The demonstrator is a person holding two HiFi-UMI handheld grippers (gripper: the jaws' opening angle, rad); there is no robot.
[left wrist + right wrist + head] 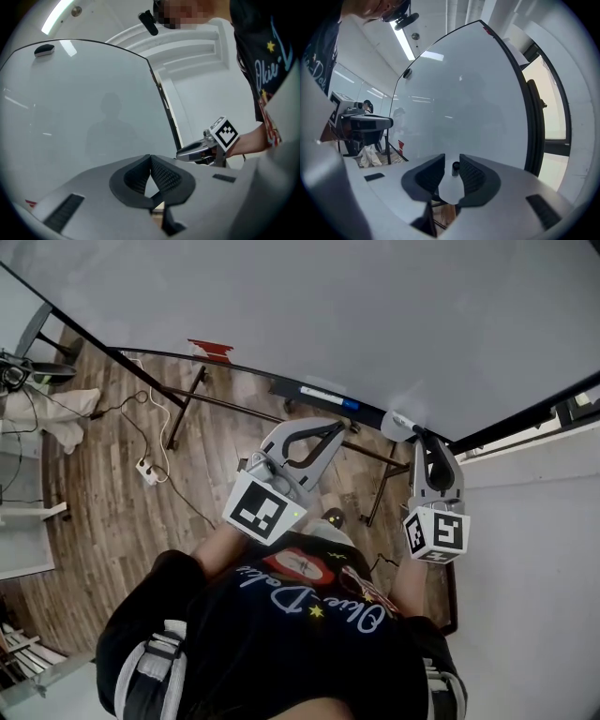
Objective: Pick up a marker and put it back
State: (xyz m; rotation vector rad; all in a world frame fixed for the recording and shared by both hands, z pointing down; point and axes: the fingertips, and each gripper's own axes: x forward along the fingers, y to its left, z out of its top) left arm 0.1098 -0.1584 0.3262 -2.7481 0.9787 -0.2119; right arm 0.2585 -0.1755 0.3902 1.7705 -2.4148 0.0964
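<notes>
Two grippers are held up in front of a whiteboard (328, 315) whose dark frame (281, 378) runs slantwise across the head view and turns a corner near the right gripper (412, 432). That gripper points at the board's lower edge close to the corner. In its own view its jaws stand wide apart, and the dark stubby end of a marker (455, 169) sits in the gap between the pads (471, 176), close to the right-hand pad and not pinched. The board's surface fills the view behind it.

The left gripper (330, 430) hangs lower and further left, well apart from the right one. Its tips are pressed together with nothing between them. It sits just short of the frame.

A white item with a blue end (328, 395) lies along the lower frame between the two grippers, and a red tag (211, 350) sits further left on it.

A pale wall (534, 549) closes in just beside the right gripper. To the left, wooden floor (103, 502) spreads out under the board's stand legs (183, 409), crossed by cables and a power strip (146, 470).
</notes>
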